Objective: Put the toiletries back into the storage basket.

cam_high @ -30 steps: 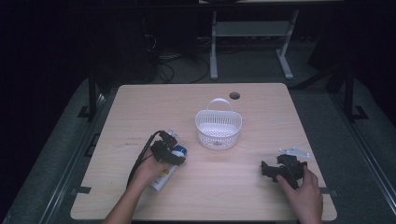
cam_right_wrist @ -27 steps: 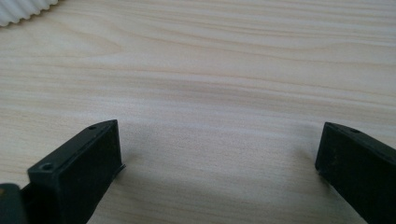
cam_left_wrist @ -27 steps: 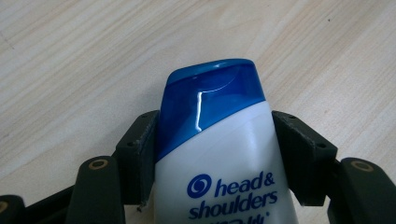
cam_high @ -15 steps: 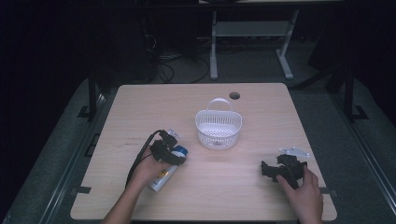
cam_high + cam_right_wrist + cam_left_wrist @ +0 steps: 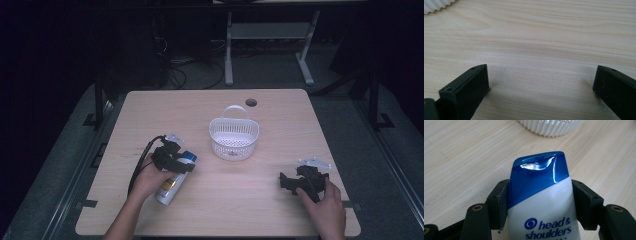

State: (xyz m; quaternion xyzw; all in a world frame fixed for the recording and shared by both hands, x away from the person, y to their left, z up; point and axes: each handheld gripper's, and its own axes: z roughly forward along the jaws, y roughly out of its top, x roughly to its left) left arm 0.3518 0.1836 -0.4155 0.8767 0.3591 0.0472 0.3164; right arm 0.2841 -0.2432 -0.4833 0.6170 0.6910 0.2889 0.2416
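Note:
A white shampoo bottle (image 5: 541, 202) with a blue cap end sits between the jaws of my left gripper (image 5: 540, 205), whose pads press on both of its sides. In the high view the left gripper (image 5: 176, 161) holds the shampoo bottle (image 5: 169, 187) tilted, cap end toward the white basket (image 5: 233, 139). My right gripper (image 5: 294, 181) rests near the table's front right. In the right gripper view its jaws (image 5: 540, 87) stand wide apart over bare wood.
The white plastic basket with a handle stands at the table's middle, its ribbed wall (image 5: 551, 127) just ahead of the bottle's cap. A cable hole (image 5: 251, 102) lies behind it. The table edge (image 5: 215, 235) runs near the person's forearms.
The left gripper has lifted slightly with the bottle, tilting its cap end upward toward the basket. The right gripper has stayed where it was.

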